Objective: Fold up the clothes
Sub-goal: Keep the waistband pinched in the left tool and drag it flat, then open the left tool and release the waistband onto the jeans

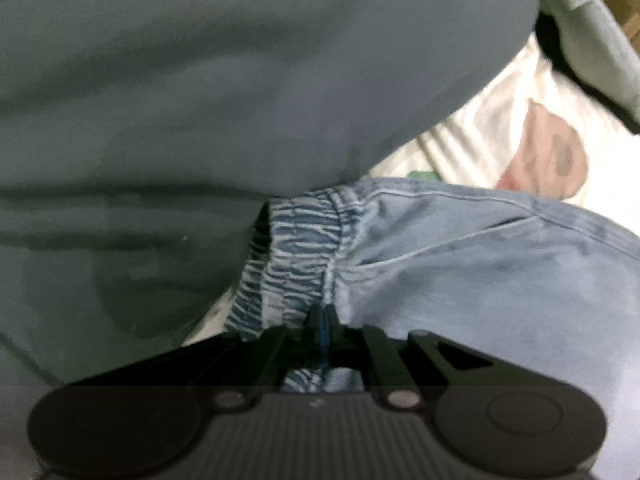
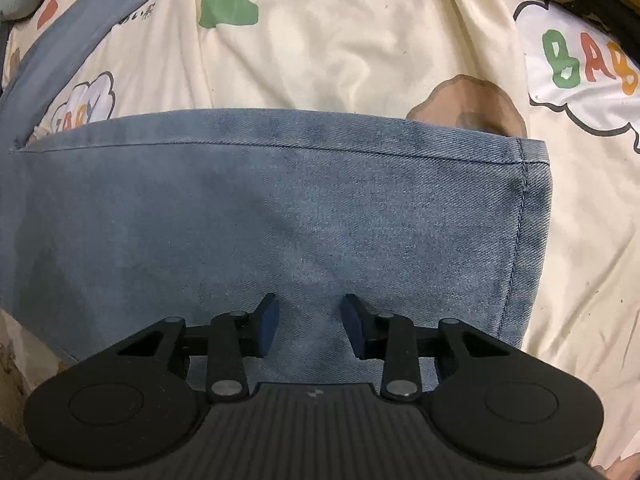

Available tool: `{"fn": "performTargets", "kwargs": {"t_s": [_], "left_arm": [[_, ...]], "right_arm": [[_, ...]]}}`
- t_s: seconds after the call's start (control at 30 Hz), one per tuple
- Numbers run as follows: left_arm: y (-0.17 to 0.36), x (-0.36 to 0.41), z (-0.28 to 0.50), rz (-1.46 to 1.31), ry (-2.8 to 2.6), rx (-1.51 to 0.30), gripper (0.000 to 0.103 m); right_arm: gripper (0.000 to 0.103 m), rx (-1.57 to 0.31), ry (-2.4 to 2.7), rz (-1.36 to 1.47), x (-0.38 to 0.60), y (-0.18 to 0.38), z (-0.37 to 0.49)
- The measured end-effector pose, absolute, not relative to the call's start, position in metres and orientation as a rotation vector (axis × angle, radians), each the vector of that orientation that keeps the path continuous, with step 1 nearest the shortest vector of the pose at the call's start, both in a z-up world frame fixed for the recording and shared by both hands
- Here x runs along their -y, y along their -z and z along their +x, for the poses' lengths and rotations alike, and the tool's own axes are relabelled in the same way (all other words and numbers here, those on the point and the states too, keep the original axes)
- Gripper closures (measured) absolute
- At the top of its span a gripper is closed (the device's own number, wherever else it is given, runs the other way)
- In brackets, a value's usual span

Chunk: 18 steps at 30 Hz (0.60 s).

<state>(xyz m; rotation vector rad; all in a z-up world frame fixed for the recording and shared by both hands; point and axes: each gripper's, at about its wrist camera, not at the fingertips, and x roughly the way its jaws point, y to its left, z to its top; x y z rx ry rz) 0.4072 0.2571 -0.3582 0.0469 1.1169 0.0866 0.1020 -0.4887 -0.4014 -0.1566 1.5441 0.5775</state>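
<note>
Light blue denim trousers lie on a printed sheet. Their gathered elastic waistband bunches up in the left wrist view, and my left gripper is shut on it, with cloth pinched between the dark pads. In the right wrist view a flat trouser leg runs across the picture, its stitched hem at the right. My right gripper points down over this leg. Its blue-padded fingers stand apart, with only flat denim below the gap and nothing pinched.
A large grey-blue garment fills the upper left of the left wrist view, just beyond the waistband. A strip of it crosses the right view's upper left. Everything rests on the cream cartoon-print sheet, which is wrinkled.
</note>
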Motion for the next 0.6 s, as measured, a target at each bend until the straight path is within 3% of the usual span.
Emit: {"fn": "performTargets", "kwargs": {"t_s": [0.37,0.6], "left_arm": [[0.352,-0.192,0.348,0.011,0.060,-1.084,0.096],[0.362,-0.191,0.324,-0.030,0.079,-1.091,0.095]], "right_arm": [[0.067,-1.533,-0.578,-0.156,0.500,0.400,0.097],[0.067,-1.538,-0.565,-0.161,0.519,0.395,0.088]]}}
